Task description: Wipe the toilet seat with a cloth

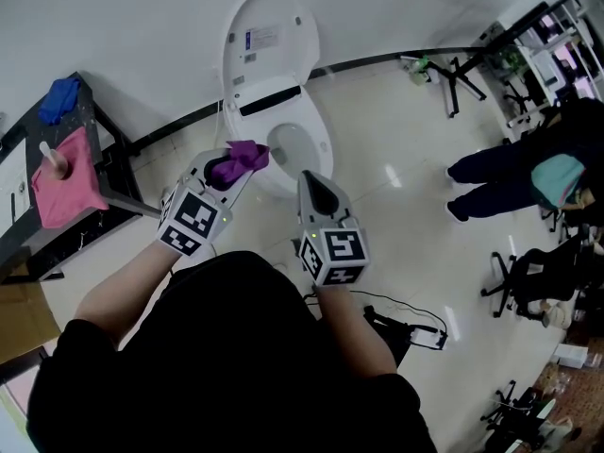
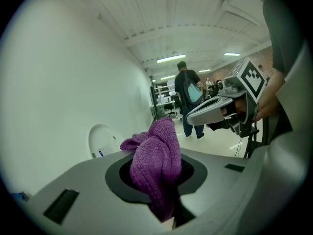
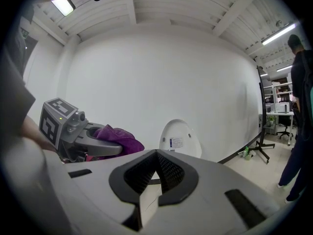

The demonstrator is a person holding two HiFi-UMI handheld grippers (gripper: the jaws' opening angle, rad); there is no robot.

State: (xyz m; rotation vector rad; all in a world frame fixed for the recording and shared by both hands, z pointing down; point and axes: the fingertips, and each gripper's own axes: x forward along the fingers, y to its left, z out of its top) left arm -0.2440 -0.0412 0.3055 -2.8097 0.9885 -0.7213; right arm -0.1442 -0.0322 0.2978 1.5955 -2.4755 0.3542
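Note:
A white toilet [image 1: 283,130] stands against the wall with its lid [image 1: 269,36] raised; the seat ring [image 1: 321,144] shows beyond both grippers. My left gripper [image 1: 229,167] is shut on a purple cloth [image 1: 243,157], which bunches up out of the jaws [image 2: 156,165] and hangs above the toilet's left front. My right gripper [image 1: 318,190] is shut with nothing in it, held level beside the left one, over the toilet's front edge. In the right gripper view the raised lid [image 3: 180,140] sits straight ahead and the cloth [image 3: 117,138] shows at left.
A dark side table [image 1: 57,173] at left carries a pink cloth [image 1: 66,182] and a blue cloth [image 1: 58,97]. A person [image 1: 528,177] stands at right near office chairs [image 1: 519,281]. A black cable and device [image 1: 406,328] lie on the floor by my right side.

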